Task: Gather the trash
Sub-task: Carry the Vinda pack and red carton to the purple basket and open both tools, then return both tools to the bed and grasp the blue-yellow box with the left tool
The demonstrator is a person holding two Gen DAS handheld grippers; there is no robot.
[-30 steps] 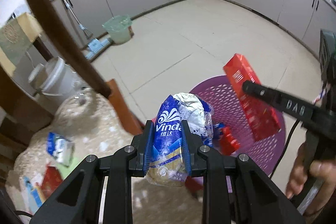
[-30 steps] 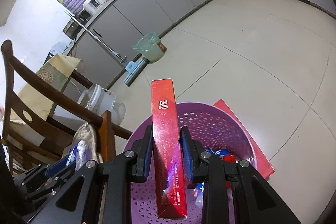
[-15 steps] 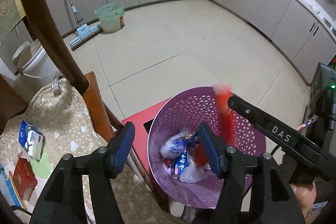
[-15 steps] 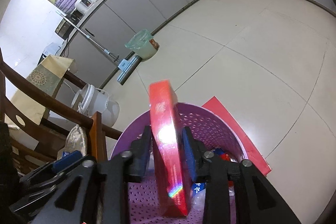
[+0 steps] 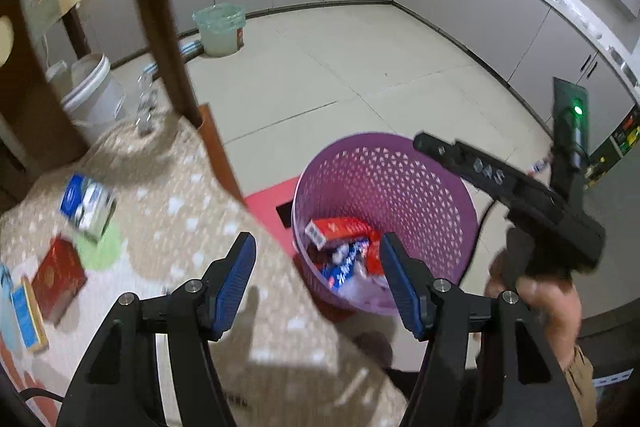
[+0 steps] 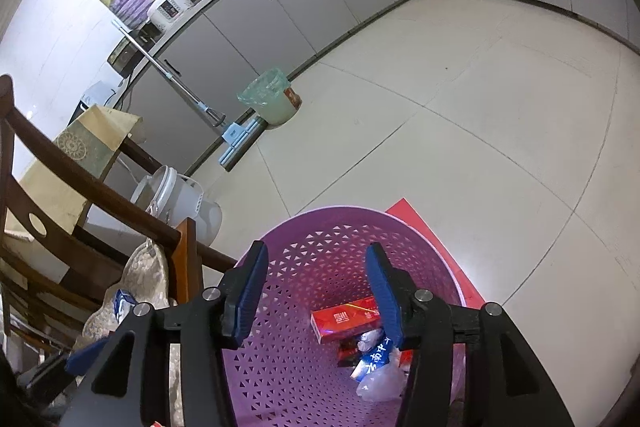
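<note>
Carton (image 6: 346,319) in basket (image 6: 320,247), right of table (image 5: 192,227).

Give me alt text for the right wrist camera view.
The right gripper, its fingers opening with nothing between them, hangs over a purple laundry-style basket holding a red carton and wrappers. Behind: tiled kitchen floor, grey cabinets, a wooden chair.

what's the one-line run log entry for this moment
left tongs: open, empty | right tongs: opening, empty | long red carton: inside purple plastic lattice basket | small blue-white carton: on table
</note>
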